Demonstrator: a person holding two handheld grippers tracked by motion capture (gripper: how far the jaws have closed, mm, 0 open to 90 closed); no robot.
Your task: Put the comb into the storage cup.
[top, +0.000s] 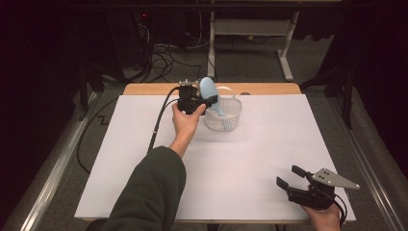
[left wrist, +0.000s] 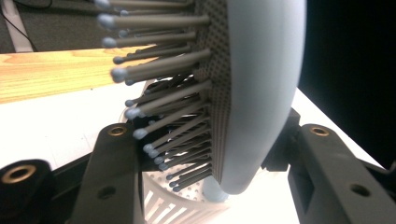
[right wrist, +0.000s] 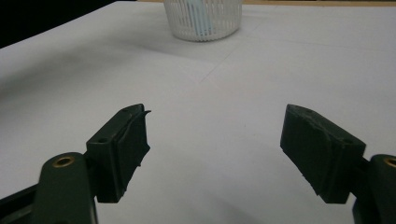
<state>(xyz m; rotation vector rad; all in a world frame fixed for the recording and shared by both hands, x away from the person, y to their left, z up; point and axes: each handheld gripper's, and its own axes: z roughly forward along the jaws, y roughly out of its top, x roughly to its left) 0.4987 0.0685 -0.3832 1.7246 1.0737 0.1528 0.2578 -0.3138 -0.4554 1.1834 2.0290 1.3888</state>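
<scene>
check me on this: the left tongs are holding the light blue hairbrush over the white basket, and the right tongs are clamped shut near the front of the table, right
Not quite. The right tongs are open, their jaws wide apart with nothing between them, as the right gripper view shows. The rest holds: the left tongs grip the light blue hairbrush at the white basket, and the right tongs sit near the table's front edge.

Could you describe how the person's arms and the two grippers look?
Both grippers are black with two blocky jaws and brass-coloured screw inserts. The left gripper trails a black cable across the white table; its arm wears a dark grey-green sleeve. The right gripper carries a grey three-cornered plate with small holes.
</scene>
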